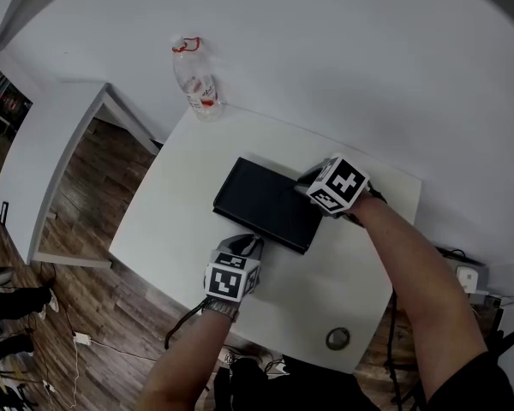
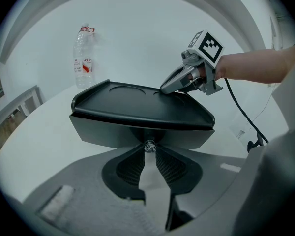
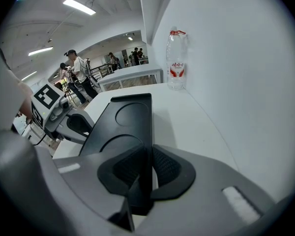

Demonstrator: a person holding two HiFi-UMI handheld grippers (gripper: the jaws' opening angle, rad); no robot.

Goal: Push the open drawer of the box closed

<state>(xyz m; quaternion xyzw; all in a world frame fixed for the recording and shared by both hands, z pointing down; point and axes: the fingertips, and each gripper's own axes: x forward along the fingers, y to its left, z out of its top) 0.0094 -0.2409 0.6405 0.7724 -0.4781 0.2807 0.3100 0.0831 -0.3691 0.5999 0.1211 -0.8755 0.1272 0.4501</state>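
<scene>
Just ahead of the fingers [image 2: 132, 166] of the left gripper [image 2: 148, 150] the box [image 2: 137, 109] barred the way; bare table [image 2: 34, 151] lay open either side

Black box [image 1: 265, 202] on table [image 1: 347, 268], left gripper [image 1: 249, 243] at front, right gripper [image 1: 306, 183] beside

bottle [image 3: 176, 63] label, red print, seemingly illegible

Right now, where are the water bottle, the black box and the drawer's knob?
water bottle [image 1: 197, 82], head view, on its clear body.
black box [image 1: 264, 200], head view, on its top surface.
drawer knob [image 2: 148, 145], left gripper view, on the small metal knob itself.
</scene>
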